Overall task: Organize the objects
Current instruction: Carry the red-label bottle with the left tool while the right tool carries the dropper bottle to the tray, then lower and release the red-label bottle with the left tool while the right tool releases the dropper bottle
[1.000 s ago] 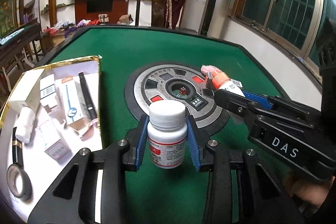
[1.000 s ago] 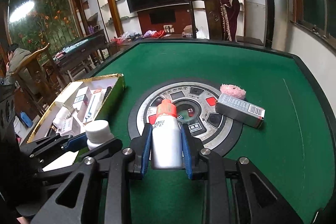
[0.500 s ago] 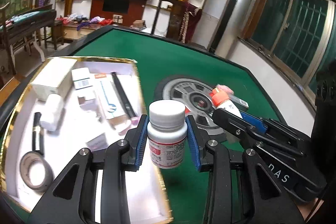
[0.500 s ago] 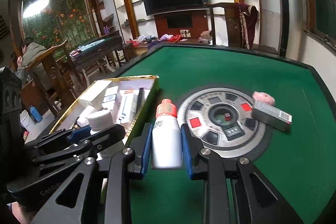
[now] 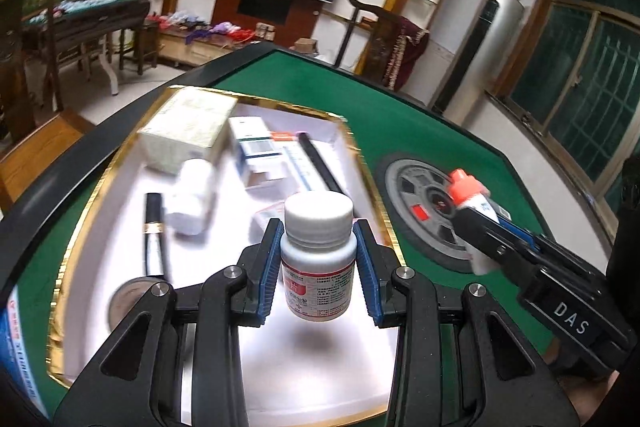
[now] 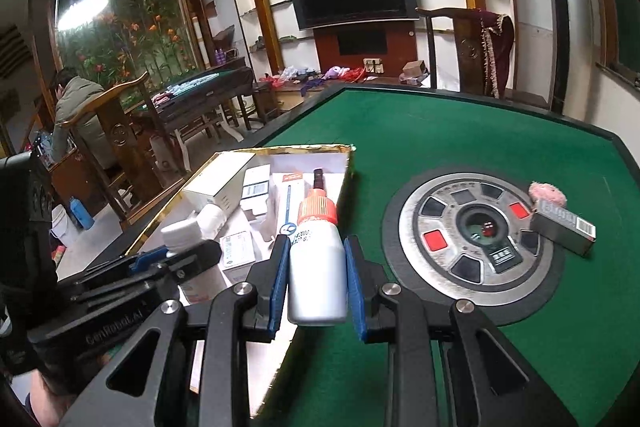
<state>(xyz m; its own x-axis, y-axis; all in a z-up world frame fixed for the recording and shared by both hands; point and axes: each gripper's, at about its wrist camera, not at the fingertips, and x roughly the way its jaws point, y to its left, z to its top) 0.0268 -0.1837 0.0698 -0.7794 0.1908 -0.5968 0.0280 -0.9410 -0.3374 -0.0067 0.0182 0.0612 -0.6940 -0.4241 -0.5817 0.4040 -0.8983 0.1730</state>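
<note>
While the left gripper [image 5: 318, 263] squeezed the pill bottle [image 5: 318, 259] upright above the white tray [image 5: 120, 219] at the frame's middle, it was nearer. The right gripper [image 6: 316, 281] pinched the orange-capped bottle [image 6: 317, 263] upright over the tray's edge.

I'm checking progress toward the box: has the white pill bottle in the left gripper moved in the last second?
Yes. The pill bottle, gripped by the left gripper, went from above the green felt to over the gold-rimmed box.
</note>
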